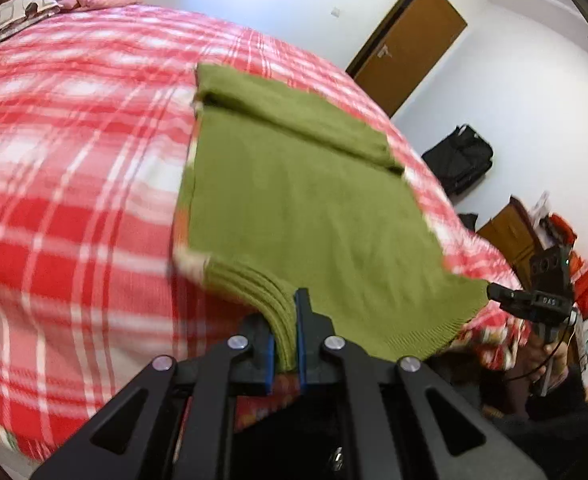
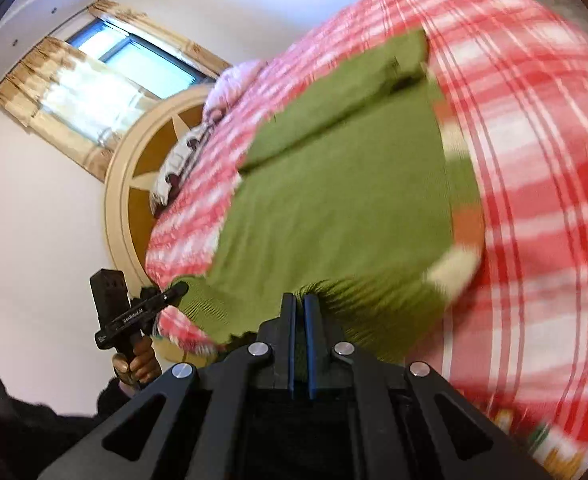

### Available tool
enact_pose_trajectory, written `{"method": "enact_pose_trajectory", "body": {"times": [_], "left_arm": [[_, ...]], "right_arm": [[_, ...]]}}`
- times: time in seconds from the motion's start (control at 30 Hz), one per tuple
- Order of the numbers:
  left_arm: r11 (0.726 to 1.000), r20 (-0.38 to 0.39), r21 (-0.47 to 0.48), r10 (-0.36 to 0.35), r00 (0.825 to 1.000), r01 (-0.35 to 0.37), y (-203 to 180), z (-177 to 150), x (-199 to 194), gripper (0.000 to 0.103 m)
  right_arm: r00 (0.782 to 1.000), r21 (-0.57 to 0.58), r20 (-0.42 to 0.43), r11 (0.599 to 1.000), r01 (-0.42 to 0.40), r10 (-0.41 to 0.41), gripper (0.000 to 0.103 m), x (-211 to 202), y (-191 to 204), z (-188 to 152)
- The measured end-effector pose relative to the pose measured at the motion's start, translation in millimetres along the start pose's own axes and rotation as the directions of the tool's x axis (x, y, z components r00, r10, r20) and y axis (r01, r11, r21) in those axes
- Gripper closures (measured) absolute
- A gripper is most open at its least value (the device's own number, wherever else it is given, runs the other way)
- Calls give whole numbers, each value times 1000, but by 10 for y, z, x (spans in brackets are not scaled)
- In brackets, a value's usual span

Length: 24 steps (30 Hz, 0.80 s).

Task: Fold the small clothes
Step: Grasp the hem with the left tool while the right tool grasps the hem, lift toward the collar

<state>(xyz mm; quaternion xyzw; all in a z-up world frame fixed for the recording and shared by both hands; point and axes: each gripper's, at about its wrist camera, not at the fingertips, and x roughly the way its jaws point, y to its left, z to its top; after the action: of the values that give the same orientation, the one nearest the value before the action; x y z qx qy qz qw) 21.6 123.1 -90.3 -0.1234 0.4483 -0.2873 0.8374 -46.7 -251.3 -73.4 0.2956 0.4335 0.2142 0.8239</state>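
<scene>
A green knit sweater (image 1: 306,200) lies spread on a red and white plaid bed cover (image 1: 74,160), with its far part folded over. My left gripper (image 1: 290,320) is shut on the ribbed near hem corner of the sweater. My right gripper (image 2: 299,308) is shut on the other near hem corner of the sweater (image 2: 334,184). Each gripper shows in the other's view: the right one at the sweater's right corner (image 1: 506,294), the left one at the left corner (image 2: 174,292). Both hold the hem a little above the bed.
A brown door (image 1: 410,44) and a black bag (image 1: 460,158) stand by the white wall to the right. A round cream headboard (image 2: 134,184), pillows (image 2: 182,168) and a curtained window (image 2: 106,76) are at the bed's head. Red bags (image 1: 586,280) sit on the floor.
</scene>
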Motion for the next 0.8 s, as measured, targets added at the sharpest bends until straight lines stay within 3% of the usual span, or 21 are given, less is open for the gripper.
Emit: {"method": "enact_pose_trajectory", "body": {"times": [0.23, 0.4, 0.5, 0.63, 0.8], "left_arm": [[998, 32, -20, 67, 997, -66, 46, 711, 347, 95], [988, -16, -104, 115, 993, -116, 222, 1016, 806, 95], [981, -56, -129, 140, 989, -146, 304, 1119, 1003, 95], [973, -100, -166, 147, 984, -162, 403, 1204, 1163, 92], [980, -135, -167, 85, 987, -107, 465, 1269, 1115, 87]], "right_arm": [[999, 96, 54, 995, 0, -5, 99, 274, -259, 729], [996, 133, 44, 988, 75, -81, 99, 578, -549, 960], [994, 210, 87, 977, 46, -65, 99, 673, -773, 1093], [986, 332, 162, 943, -12, -45, 98, 632, -1072, 1238], [981, 271, 162, 961, 57, -104, 98, 445, -964, 1276]]}}
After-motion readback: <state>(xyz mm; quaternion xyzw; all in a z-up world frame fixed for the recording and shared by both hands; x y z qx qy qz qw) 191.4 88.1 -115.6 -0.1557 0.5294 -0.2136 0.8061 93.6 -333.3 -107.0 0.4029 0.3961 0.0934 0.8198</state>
